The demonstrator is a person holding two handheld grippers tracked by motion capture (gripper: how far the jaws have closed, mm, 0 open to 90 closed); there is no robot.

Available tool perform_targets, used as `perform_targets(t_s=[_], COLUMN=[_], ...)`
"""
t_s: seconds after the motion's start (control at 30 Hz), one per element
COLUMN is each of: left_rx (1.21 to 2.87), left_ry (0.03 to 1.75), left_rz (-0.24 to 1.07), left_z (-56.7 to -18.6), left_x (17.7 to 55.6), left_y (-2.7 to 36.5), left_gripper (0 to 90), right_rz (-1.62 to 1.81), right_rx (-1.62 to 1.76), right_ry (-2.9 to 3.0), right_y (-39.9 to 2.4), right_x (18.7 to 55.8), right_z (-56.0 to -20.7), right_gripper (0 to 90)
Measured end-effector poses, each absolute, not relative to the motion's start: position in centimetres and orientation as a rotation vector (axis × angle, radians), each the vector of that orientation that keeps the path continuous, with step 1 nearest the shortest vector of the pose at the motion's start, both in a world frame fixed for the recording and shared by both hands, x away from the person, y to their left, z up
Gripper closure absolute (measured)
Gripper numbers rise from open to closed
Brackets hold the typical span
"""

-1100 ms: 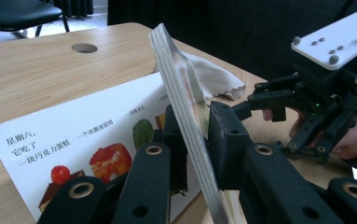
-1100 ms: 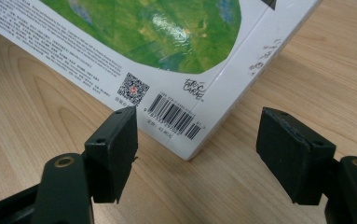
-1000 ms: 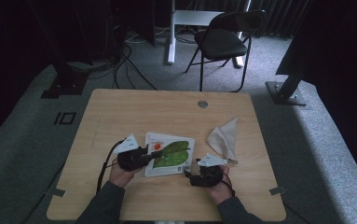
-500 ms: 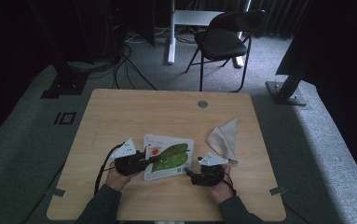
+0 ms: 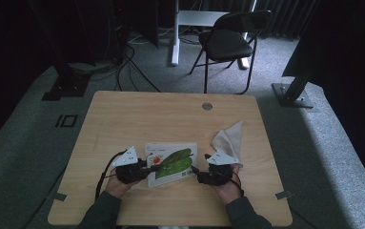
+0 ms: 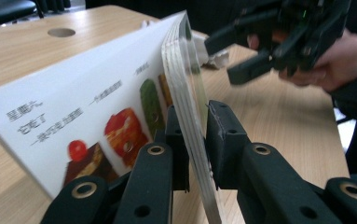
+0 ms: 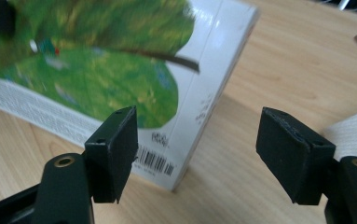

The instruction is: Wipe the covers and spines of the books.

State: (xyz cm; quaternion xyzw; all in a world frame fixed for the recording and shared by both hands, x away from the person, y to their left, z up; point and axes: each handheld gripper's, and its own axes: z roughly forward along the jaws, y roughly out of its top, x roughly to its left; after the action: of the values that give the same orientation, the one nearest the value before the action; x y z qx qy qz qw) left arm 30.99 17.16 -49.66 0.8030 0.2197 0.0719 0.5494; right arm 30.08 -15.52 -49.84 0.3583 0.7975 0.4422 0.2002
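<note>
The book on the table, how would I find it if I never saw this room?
Look at the wooden table, at the edge nearest the person, between the two hands. The book lies there, its left side pinched in the left gripper. Unlike the plain pale cloth beside it, it is white with big green leaves on the cover.

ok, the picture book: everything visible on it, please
Thick glossy board book with a white cover showing green leaves, a barcode near the spine corner; the other face carries food pictures and printed text. It sits near the table's front edge, one side lifted, its page stack clamped in the left gripper. The open right gripper hovers at its spine.
</note>
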Motion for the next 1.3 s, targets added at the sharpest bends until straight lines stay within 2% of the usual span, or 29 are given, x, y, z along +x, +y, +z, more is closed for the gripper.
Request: perform_targets(t_s=[0.27,0.7,1.3], left_rx=[1.967,1.953,1.912], left_ry=[0.515,0.525,0.565], left_rz=[0.205,0.243,0.23], left_z=[-50.6,-51.0,-51.2], left_x=[30.9,30.5,29.9], left_y=[16.8,16.7,17.8], left_gripper=[81.3,79.0,71.5], right_rz=[1.282,1.385,1.38], right_rx=[0.989,0.98,1.014], right_ry=[2.167,2.067,2.056], right_y=[-15.7,-15.2,-13.6], right_x=[30.7,31.6,32.5], right_z=[-47.9,-45.2,-45.4], right_gripper=[29.0,29.0,29.0])
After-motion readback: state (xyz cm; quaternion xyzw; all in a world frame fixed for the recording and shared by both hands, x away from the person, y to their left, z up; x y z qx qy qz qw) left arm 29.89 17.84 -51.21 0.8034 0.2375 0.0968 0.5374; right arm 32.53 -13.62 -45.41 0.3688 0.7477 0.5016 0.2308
